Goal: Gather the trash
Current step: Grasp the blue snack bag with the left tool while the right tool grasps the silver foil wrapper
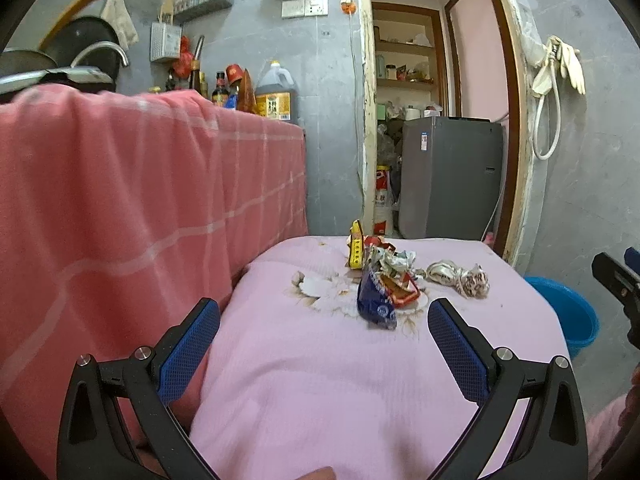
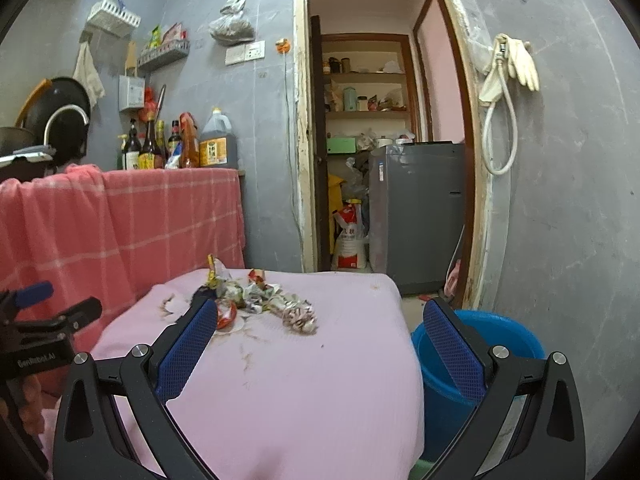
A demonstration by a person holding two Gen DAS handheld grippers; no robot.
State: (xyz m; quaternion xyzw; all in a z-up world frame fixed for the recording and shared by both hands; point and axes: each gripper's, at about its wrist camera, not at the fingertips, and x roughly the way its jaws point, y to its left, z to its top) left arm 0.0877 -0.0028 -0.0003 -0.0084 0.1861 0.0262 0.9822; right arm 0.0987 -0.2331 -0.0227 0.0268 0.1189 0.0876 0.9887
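A pile of trash lies on the pink-covered table (image 1: 320, 380): a blue wrapper (image 1: 374, 300), a yellow packet (image 1: 355, 250), crumpled foil (image 1: 390, 262) and a crumpled striped wrapper (image 1: 460, 278). My left gripper (image 1: 324, 320) is open and empty, just short of the blue wrapper. In the right wrist view the pile (image 2: 256, 300) sits at the far part of the table (image 2: 300, 380). My right gripper (image 2: 320, 320) is open and empty, above the table's right edge. A blue bucket (image 2: 480, 344) stands on the floor to the right of the table.
A red checked cloth (image 1: 120, 208) hangs over the counter on the left, with bottles (image 2: 168, 144) on top. A doorway behind the table leads to a grey appliance (image 1: 452, 176). The blue bucket also shows in the left wrist view (image 1: 568, 312). The left gripper shows at the left edge (image 2: 44, 320).
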